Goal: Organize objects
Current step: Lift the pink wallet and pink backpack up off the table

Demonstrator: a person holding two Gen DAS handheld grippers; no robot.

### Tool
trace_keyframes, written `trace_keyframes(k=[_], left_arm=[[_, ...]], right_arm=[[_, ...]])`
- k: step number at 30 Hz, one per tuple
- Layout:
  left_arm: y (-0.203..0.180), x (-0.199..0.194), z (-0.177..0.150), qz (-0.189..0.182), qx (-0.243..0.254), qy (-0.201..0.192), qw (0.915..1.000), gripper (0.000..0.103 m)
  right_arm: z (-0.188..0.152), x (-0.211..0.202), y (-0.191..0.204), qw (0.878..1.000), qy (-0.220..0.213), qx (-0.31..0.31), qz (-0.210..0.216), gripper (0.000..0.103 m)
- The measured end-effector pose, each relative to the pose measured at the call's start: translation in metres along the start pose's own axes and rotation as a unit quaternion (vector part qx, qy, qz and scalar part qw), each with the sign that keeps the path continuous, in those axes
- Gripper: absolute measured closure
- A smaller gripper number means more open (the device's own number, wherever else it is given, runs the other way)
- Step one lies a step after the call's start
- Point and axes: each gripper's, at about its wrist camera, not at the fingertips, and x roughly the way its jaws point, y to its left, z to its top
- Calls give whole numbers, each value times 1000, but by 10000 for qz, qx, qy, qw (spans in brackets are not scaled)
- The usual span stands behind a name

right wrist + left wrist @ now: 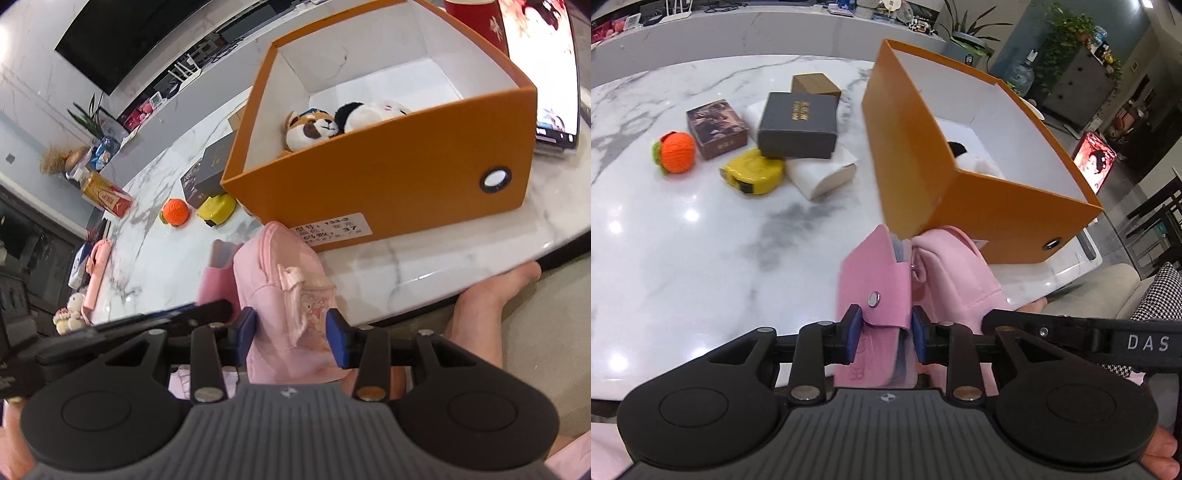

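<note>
**Pink on white marble**

Pink leatherette card wallet (873, 291), snap-buttoned, pinched between the blue pads of the left gripper (883, 338) at the near table edge. Beside it, touching, a soft pink fabric pouch (284, 295) with a small bow, clasped by the right gripper (291, 334), pads pressed into its sides. Glossy white marble tabletop (701, 240), grey-veined, rounded edge, ceiling lights mirrored in it. Just past both pink things, an open orange cardboard box (388, 184), white inside, printed label and ringed hole on its near wall; two plush toys (332, 125) lying in the near corner. Well to the left of the box: yellow tape measure (753, 173), crocheted orange (676, 152), brown printed box (716, 127), dark grey box (798, 125) on a white packet, plain tan carton behind. Farther off, a cluttered marble counter, potted plants, grey cabinet, lit poster.
</note>
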Motion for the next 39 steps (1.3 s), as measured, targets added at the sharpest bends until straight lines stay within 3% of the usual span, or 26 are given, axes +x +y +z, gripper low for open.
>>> trace_keyframes(k=[4,10,13,18,21,28,30,31,39], left_arm=[[-5,1,-2,72,-26,-33,10000,70],[3,0,-3,-329,-404,-11,9986,71],[13,1,-4,-592,-723,7,9956,71],[21,0,-11,-825,-924,26,9923,72],[23,0,-16,-946,-932,167,9910,74],[17,-8,-40,-667,-209,239,9973,78],[18,-10,-44,-597,-99,207,9980,79],[18,-10,-46,-575,-54,176,9982,79],[25,-14,-52,-391,236,-22,9990,79]], right_arm=[[1,-3,-2,10000,-11,94,16,58],[2,-7,24,9986,-150,-494,-138,48],[7,-2,31,9974,-153,-591,-376,48],[9,10,24,9985,182,-278,-438,47],[1,11,19,9986,236,-40,-473,41],[-35,-1,17,9981,0,280,-551,41],[-47,-3,20,9975,-112,312,-624,35],[-54,-4,21,9970,-181,353,-672,28],[-79,7,23,9953,-318,509,-764,34]])
